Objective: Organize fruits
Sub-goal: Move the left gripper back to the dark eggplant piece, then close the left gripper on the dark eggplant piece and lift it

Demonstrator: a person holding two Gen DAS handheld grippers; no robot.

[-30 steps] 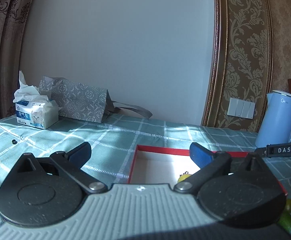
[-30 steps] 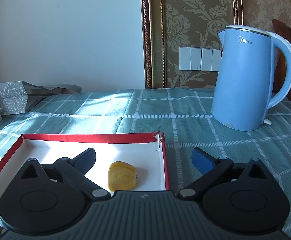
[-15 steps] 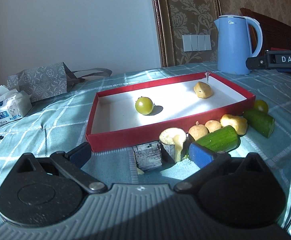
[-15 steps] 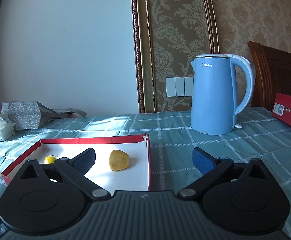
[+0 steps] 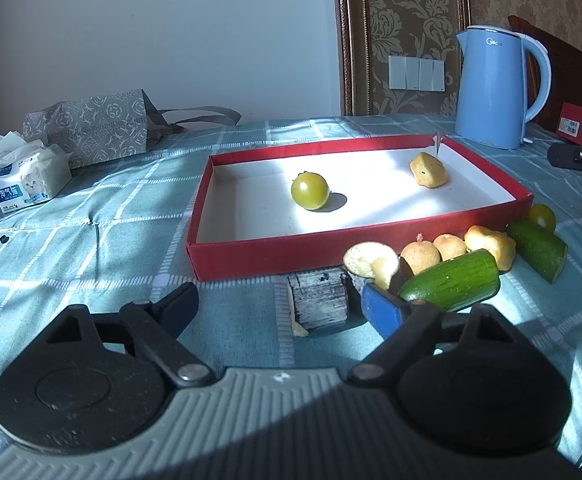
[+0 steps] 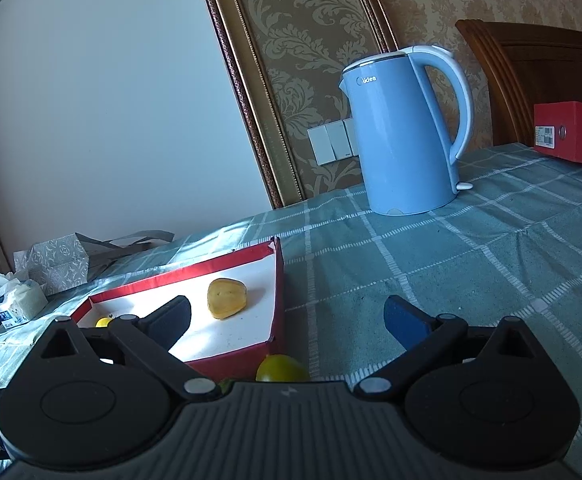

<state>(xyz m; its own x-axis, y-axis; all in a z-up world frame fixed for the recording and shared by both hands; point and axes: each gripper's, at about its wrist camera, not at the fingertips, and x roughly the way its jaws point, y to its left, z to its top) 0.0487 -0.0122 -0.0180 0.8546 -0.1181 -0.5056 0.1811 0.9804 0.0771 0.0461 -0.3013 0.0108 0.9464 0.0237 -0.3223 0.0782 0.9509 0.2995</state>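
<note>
A red tray [image 5: 371, 236] with a white floor holds a green-yellow tomato [image 5: 309, 191] and a yellow fruit piece [image 5: 429, 170]. In front of it lie a dark block [image 5: 318, 299], a pale cut piece [image 5: 371, 260], two small round fruits [image 5: 421, 253], a yellow chunk [image 5: 491, 242], two cucumber pieces [image 5: 451, 281] and a yellow tomato [image 5: 542, 216]. My left gripper [image 5: 279, 306] is closing with the dark block between its jaws, its pads clear of the block. My right gripper [image 6: 289, 316] hangs open and empty over the tray's [image 6: 277, 280] right corner, above a yellow tomato [image 6: 281, 368].
A blue kettle [image 5: 491, 88] stands behind the tray on the checked cloth, with a red box [image 6: 575, 134] to its right. A tissue pack [image 5: 27, 180] and a grey gift bag [image 5: 91, 128] sit at the far left. A wall runs behind the table.
The left view has tipped down from the wall to the tray and the fruit row, and its jaws have narrowed. The right gripper has drawn back and rolled, so a yellow tomato now shows below it.
</note>
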